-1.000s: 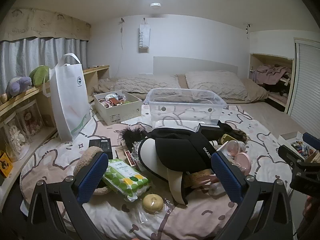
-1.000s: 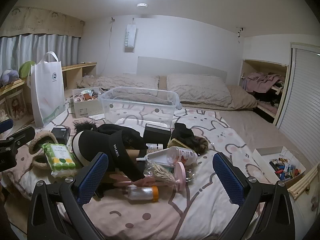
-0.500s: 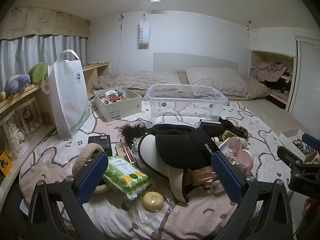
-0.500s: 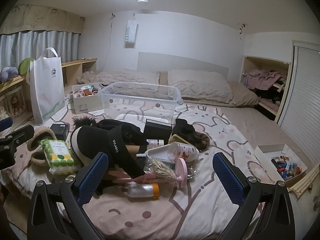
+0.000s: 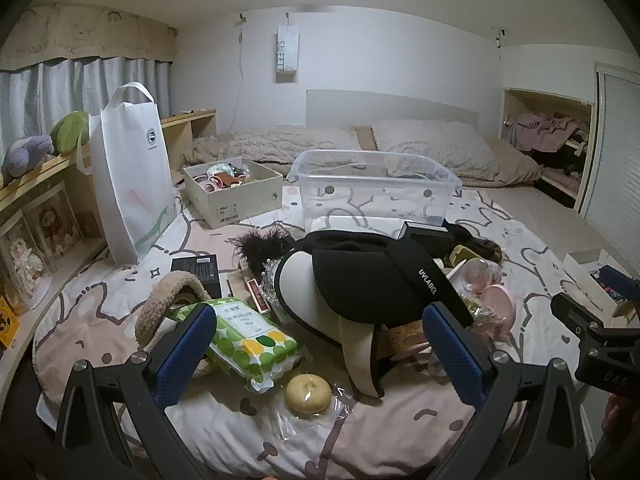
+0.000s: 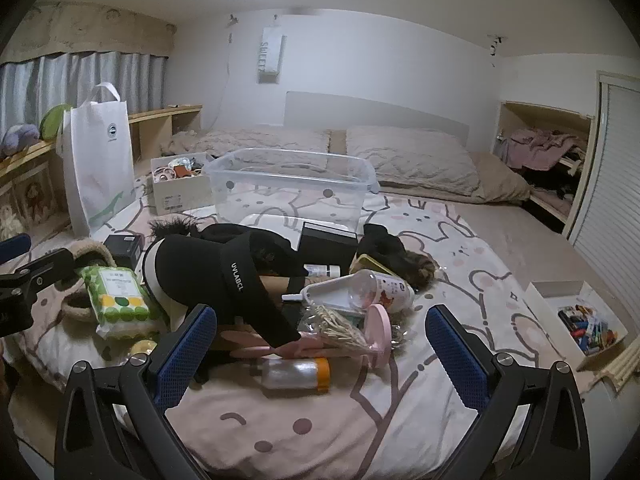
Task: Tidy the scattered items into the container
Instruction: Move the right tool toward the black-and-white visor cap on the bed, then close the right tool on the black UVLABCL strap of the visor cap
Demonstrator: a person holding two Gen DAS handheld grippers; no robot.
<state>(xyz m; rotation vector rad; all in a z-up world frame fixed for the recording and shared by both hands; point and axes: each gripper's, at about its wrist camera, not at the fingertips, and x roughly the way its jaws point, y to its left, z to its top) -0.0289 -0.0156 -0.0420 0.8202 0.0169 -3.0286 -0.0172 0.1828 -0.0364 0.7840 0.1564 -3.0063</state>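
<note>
Left wrist: left claw (image 5: 320, 344) spread wide, empty, above green wipes pack (image 5: 250, 338); worth approaching along its short side.

Right wrist: right claw (image 6: 320, 344) likewise released over orange-capped bottle (image 6: 298, 374); clear container (image 6: 292, 188) beyond the pile, empty.

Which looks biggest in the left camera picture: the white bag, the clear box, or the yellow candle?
1. White bag and clear box: these look about alike, so no ranking.
2. Yellow candle: smallest, though it lies nearest.

Dim, ceiling-lit room; fisheye edges warped, perhaps slightly soft
</note>
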